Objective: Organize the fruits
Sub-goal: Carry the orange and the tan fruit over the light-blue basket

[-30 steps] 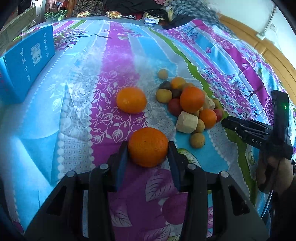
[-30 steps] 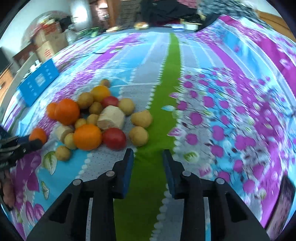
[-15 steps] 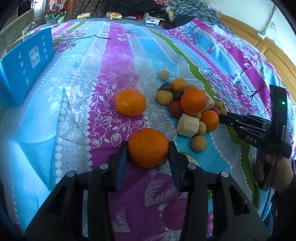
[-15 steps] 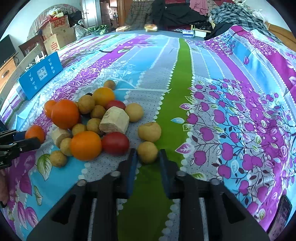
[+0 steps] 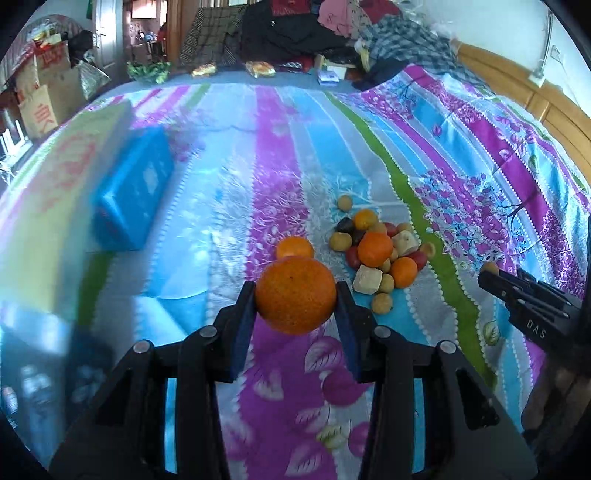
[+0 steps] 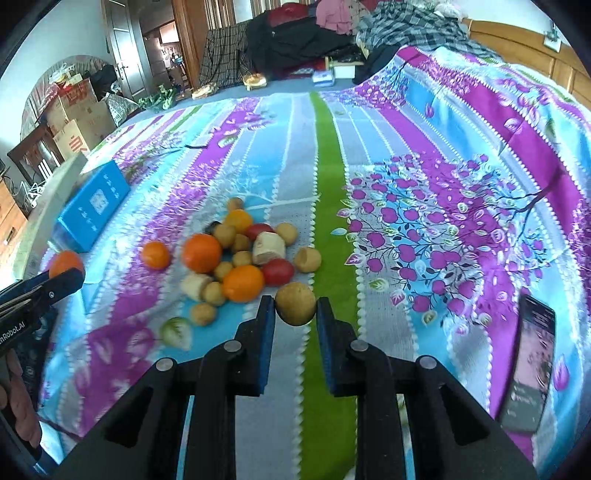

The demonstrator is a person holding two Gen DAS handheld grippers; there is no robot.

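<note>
My left gripper (image 5: 295, 299) is shut on a big orange (image 5: 295, 294) and holds it raised above the striped bedspread (image 5: 280, 155). My right gripper (image 6: 295, 310) is shut on a small tan round fruit (image 6: 295, 303), also lifted. It shows at the right of the left wrist view (image 5: 489, 271). A pile of fruit (image 6: 240, 254) lies on the bedspread: oranges, red fruits, tan round fruits and pale chunks. One orange (image 6: 156, 254) lies apart, left of the pile. The pile also shows in the left wrist view (image 5: 376, 254).
A blue box (image 5: 133, 206) lies on the bedspread to the left, also seen in the right wrist view (image 6: 90, 205). A phone (image 6: 530, 365) lies at the right. Clothes (image 6: 314, 33) are heaped at the far end. A wooden bed frame (image 5: 517, 88) runs along the right.
The left gripper has lifted the big orange off the bedspread. The right gripper moved forward, shut on the small tan fruit and raised it.
</note>
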